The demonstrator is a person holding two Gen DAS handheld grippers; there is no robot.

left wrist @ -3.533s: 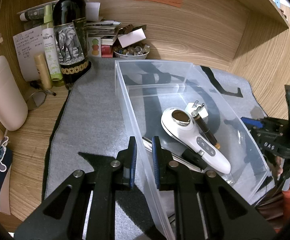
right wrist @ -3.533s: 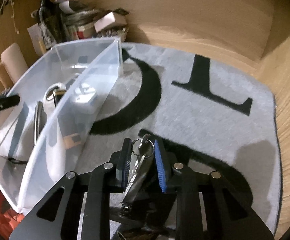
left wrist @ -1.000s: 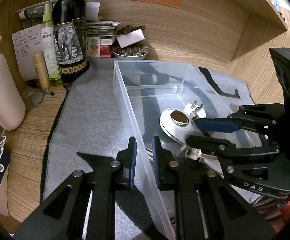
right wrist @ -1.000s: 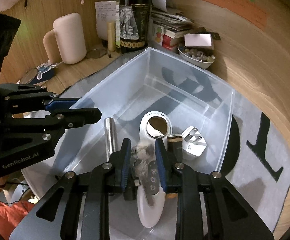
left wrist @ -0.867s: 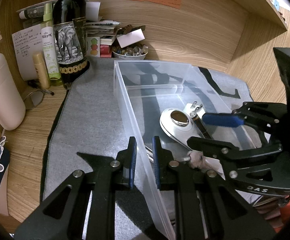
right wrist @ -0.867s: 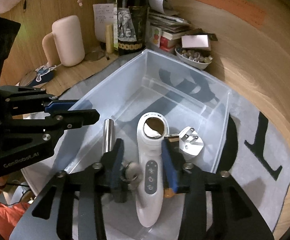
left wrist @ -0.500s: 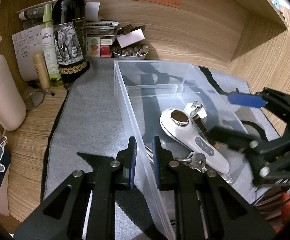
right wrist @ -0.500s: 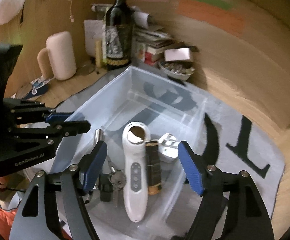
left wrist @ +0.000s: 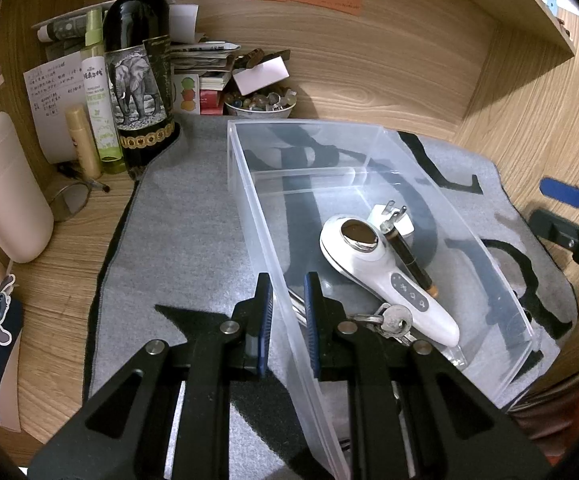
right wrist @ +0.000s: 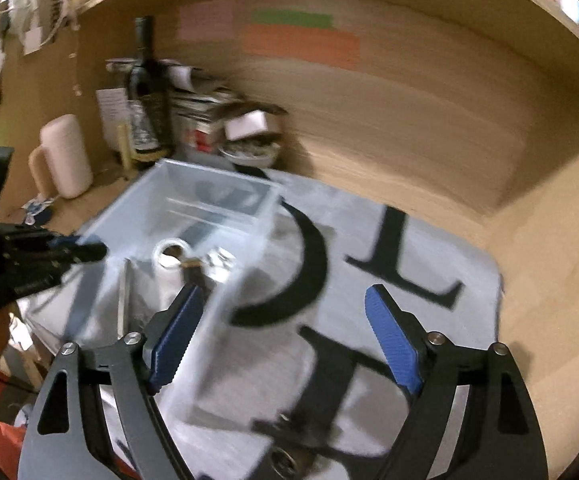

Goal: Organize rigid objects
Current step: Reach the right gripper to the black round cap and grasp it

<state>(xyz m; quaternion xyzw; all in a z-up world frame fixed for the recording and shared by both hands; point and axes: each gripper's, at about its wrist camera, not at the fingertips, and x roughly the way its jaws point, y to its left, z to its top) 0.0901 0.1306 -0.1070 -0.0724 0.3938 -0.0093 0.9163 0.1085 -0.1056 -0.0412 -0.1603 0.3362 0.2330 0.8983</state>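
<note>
A clear plastic bin (left wrist: 369,136) stands on the grey mat (left wrist: 193,240). In it lie a white handheld device (left wrist: 385,272), a bunch of keys (left wrist: 389,318), a white plug (left wrist: 393,216), a dark pen-like tube (left wrist: 409,258) and a metal bar (left wrist: 295,304). My left gripper (left wrist: 285,300) is shut on the bin's near-left wall. My right gripper (right wrist: 281,320) is open and empty, above the mat to the right of the bin (right wrist: 209,208); it also shows at the right edge of the left wrist view (left wrist: 561,208).
A wine bottle (left wrist: 139,68), a spray bottle (left wrist: 99,92), papers, books and a bowl of small stones (left wrist: 259,104) crowd the back left corner. A beige container (left wrist: 3,188) stands at the left. Wooden walls close the back and right. The right wrist view is blurred.
My right gripper opened and let the keys drop into the bin beside the white device. It then pulled back out to the right, over the mat. My left gripper kept still.
</note>
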